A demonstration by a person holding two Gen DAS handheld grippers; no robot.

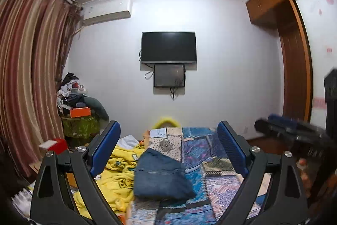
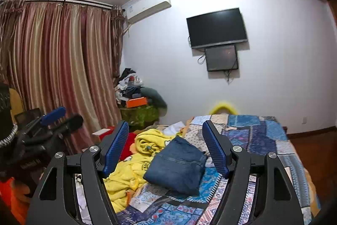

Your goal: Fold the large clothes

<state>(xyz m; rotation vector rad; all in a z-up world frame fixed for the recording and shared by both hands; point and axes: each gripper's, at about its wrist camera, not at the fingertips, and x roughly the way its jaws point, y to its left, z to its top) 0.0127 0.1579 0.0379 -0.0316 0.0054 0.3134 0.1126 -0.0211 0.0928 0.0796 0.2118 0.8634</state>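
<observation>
A folded pair of blue jeans [image 1: 161, 175] lies on the patchwork bedspread [image 1: 198, 149], also seen in the right wrist view [image 2: 179, 166]. A crumpled yellow garment [image 1: 120, 174] lies to its left on the bed and shows in the right wrist view too [image 2: 130, 168]. My left gripper [image 1: 168, 147] is open and empty, held above the bed with the jeans between its fingers' line of sight. My right gripper [image 2: 166, 147] is open and empty, likewise above the bed. Each gripper shows at the edge of the other's view: right gripper [image 1: 294, 132], left gripper [image 2: 46, 125].
A striped curtain [image 2: 52, 60] hangs at the left. A pile of clothes and an orange box [image 2: 137, 101] sit on a stand in the corner. A TV [image 1: 168, 46] hangs on the far wall. A wooden wardrobe [image 1: 294, 56] stands at right. A red box [image 1: 56, 146] sits beside the bed.
</observation>
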